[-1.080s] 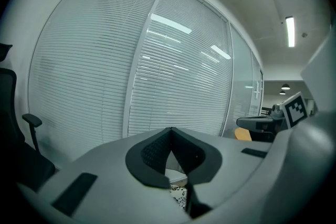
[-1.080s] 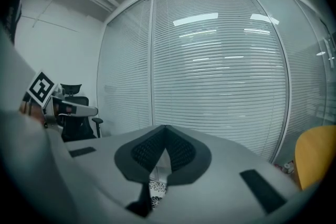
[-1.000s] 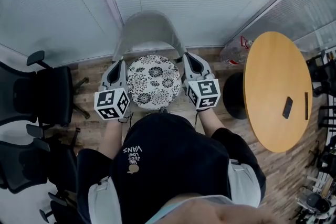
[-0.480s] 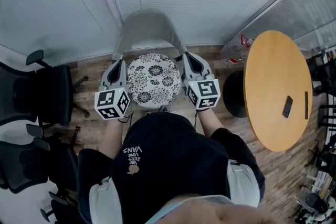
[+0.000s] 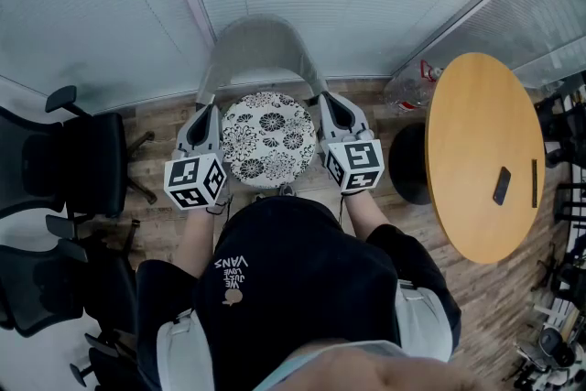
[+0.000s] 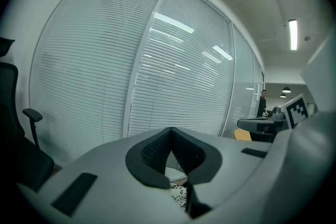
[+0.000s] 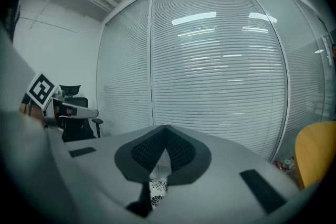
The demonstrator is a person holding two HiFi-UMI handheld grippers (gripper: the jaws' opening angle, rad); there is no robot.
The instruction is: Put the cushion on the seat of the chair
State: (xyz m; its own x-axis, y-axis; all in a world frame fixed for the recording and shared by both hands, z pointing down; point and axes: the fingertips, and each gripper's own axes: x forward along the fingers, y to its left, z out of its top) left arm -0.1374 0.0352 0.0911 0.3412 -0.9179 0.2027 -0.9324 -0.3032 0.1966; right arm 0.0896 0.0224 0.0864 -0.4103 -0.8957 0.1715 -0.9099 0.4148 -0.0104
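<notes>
- Cushion [image 5: 268,142], round with a black-and-white flower print, lies flat on the seat of the grey chair [image 5: 261,46], in front of its curved back. By my judgement the placing is as good as done.
- Far left, two black office chairs [image 5: 73,160] stand well apart from the work, so they pose no risk.
- My left gripper [image 5: 203,113] hovers just beside the cushion's left rim. Its jaws are closed tip to tip and hold nothing. From its own view I see only a sliver of the print below them.
- The cushion hides the seat, so I cannot tell whether it sits centred. If it overhangs the front edge, it could tip or slide off towards my legs.
- My right gripper [image 5: 328,103] mirrors the left at the right rim, jaws pressed together and empty. A careless pull-back on either side could catch the soft rim and drag the cushion askew.
- Right of that, the round wooden table [image 5: 476,105] carries a small dark flat thing [image 5: 502,187], clear of my arms.
- I see no container in any view. The chair seat is the only thing bearing the cushion.
</notes>
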